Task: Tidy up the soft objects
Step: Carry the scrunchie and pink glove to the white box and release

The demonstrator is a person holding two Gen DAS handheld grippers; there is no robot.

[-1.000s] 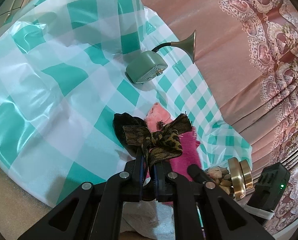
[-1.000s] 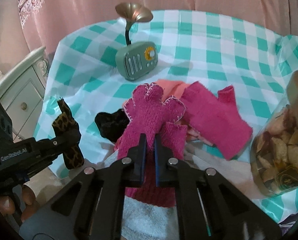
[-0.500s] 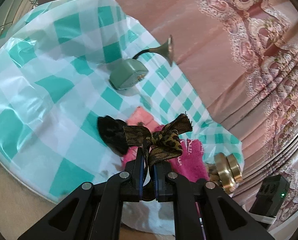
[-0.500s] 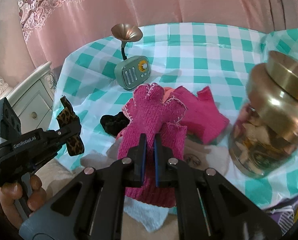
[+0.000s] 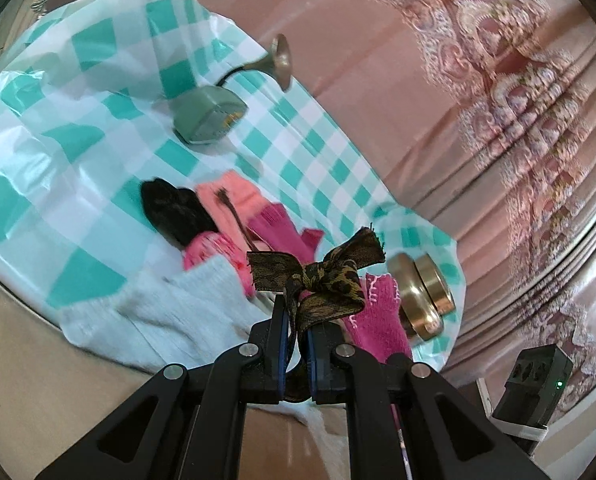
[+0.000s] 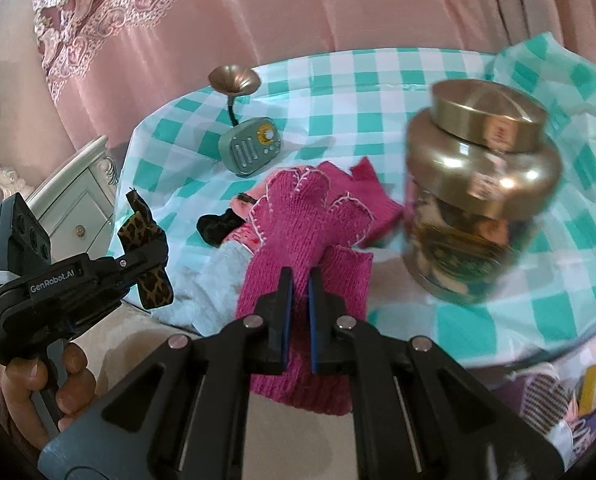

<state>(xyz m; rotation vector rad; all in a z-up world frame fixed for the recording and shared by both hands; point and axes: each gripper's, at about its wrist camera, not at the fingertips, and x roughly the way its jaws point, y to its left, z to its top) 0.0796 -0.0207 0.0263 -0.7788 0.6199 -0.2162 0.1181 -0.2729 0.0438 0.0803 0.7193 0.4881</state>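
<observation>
Jaws of the left gripper (image 5: 296, 322) pinch a leopard-print bow (image 5: 318, 276); right gripper (image 6: 300, 300) jaws clamp a magenta glove (image 6: 302, 216).

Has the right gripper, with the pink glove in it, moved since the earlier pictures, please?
Yes. The right gripper, shut on the pink glove, has drawn back from the green radio, which now looks smaller and farther up the checked table.
</observation>
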